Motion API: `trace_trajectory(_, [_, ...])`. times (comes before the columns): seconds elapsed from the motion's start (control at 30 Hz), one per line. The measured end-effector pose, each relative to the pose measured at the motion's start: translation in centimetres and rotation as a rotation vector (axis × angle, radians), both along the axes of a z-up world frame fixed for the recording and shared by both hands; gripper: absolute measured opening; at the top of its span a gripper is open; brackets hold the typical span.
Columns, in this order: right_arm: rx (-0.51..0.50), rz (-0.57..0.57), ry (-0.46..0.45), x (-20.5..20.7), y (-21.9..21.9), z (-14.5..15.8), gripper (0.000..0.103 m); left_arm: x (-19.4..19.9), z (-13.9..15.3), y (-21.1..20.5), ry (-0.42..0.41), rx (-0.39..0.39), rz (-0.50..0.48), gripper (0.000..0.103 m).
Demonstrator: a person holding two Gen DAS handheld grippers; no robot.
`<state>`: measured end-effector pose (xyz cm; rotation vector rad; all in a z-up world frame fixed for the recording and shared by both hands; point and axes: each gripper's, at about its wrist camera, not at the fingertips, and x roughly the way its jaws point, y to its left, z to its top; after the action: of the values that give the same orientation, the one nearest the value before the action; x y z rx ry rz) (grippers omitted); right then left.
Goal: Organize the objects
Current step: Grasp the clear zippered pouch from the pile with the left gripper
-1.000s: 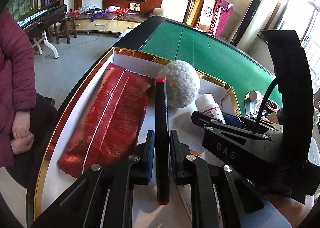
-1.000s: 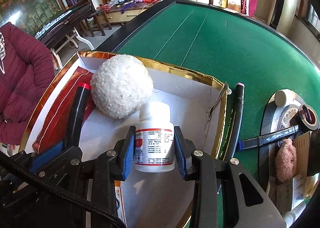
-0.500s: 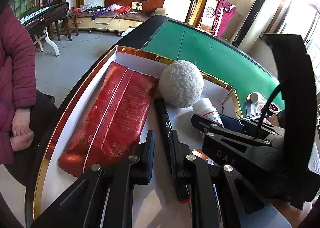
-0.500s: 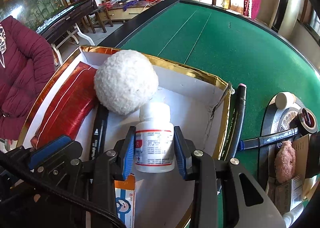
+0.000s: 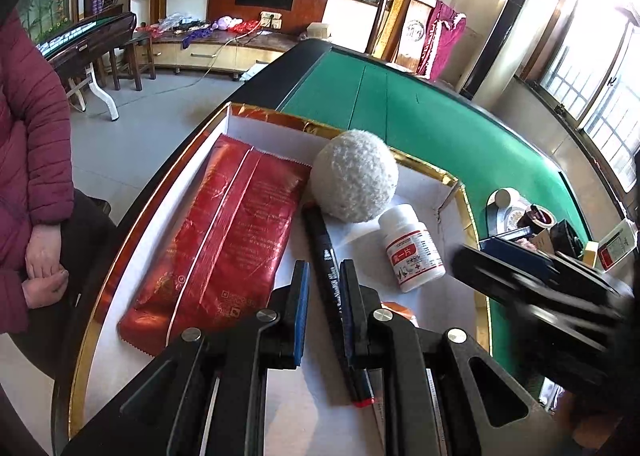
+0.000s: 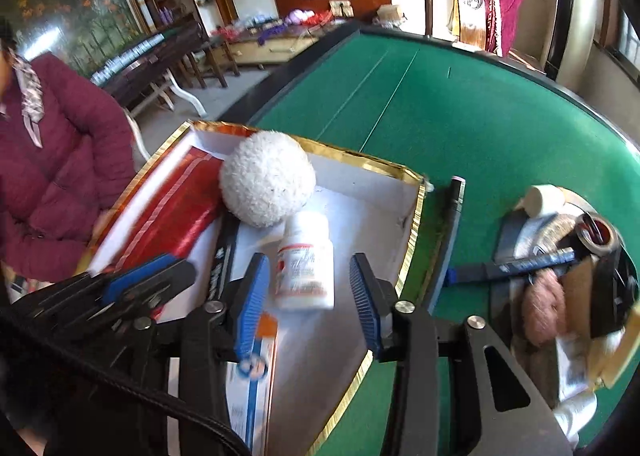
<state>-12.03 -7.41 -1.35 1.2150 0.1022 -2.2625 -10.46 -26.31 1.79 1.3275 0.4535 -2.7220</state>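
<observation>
A gold-rimmed white box [image 5: 272,113] holds a red packet [image 5: 224,240], a white fluffy ball [image 5: 354,175] and a white pill bottle [image 5: 414,248]. My left gripper [image 5: 324,268] is shut on a black marker [image 5: 326,276] that slants between the pads, its far end down by the ball. In the right wrist view the pill bottle [image 6: 306,260] lies on the box floor next to the ball [image 6: 267,177]. The jaws of my right gripper [image 6: 309,260] are opening, and both pads stand clear of the bottle between them. My left gripper [image 6: 152,276] shows blurred at the left.
A blue-and-white carton [image 6: 252,376] lies in the box's near end. A second black marker [image 6: 452,232] lies on the green table [image 6: 480,115] along the box's right wall. A round tray [image 6: 516,232] at the right carries a blue marker, tape and a pink puff. A person in a maroon jacket [image 5: 32,135] sits at the left.
The right jaws have spread off the pill bottle and drawn back and up; the bottle stays in the box. The marker in the left gripper tipped from straight to slanted.
</observation>
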Motion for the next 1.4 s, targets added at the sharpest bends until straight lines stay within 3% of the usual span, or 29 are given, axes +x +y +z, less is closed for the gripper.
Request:
trace_trajectory(0.2, [-0.13,-0.031,0.07,4.0,8.6,3.0,0.05,0.2,0.6,0.7,0.03,-0.003,-0.022,0.013])
trace_trajectory(0.33, [-0.139,-0.097,0.177,6.5,14.0,4.8,0.058,0.5,1.3,1.9,0.069,-0.006,-0.058,0.014])
trace_trajectory(0.47, [-0.136,-0.189,0.242,7.9,19.9,4.4,0.068,1.7,3.1,4.0,0.143,-0.011,-0.14,0.014])
trace_trajectory(0.5, [-0.153,-0.21,0.243,8.0,21.3,3.8,0.069,1.9,3.6,4.9,0.162,-0.006,-0.175,0.02])
trace_trajectory(0.6, [-0.189,-0.264,0.213,7.3,24.1,2.4,0.069,2.9,4.6,8.8,0.174,0.024,-0.34,0.059])
trace_trajectory(0.7, [-0.247,-0.308,0.174,6.2,26.1,2.2,0.069,4.9,4.8,13.8,0.154,0.032,-0.521,0.063])
trace_trajectory(0.83, [-0.316,-0.336,0.159,6.3,27.8,2.9,0.069,8.4,4.4,19.7,0.12,-0.09,-0.671,0.065])
trace_trajectory(0.97, [-0.383,-0.338,0.144,6.9,29.0,3.3,0.069,10.8,3.2,24.7,0.078,-0.277,-0.728,0.065])
trace_trajectory(1.1, [-0.417,-0.328,0.127,7.4,29.3,3.4,0.069,11.5,2.1,26.3,0.033,-0.337,-0.766,0.065])
trace_trajectory(1.23, [-0.436,-0.318,0.126,7.7,29.3,3.6,0.069,11.3,0.3,27.6,-0.012,-0.475,-0.74,0.066])
trace_trajectory(1.33, [-0.441,-0.312,0.122,7.8,29.2,3.5,0.069,10.7,-0.1,28.6,-0.016,-0.48,-0.759,0.069])
trace_trajectory(1.4, [-0.435,-0.303,0.118,7.9,29.2,3.5,0.069,10.6,-1.1,29.8,-0.035,-0.527,-0.786,0.07])
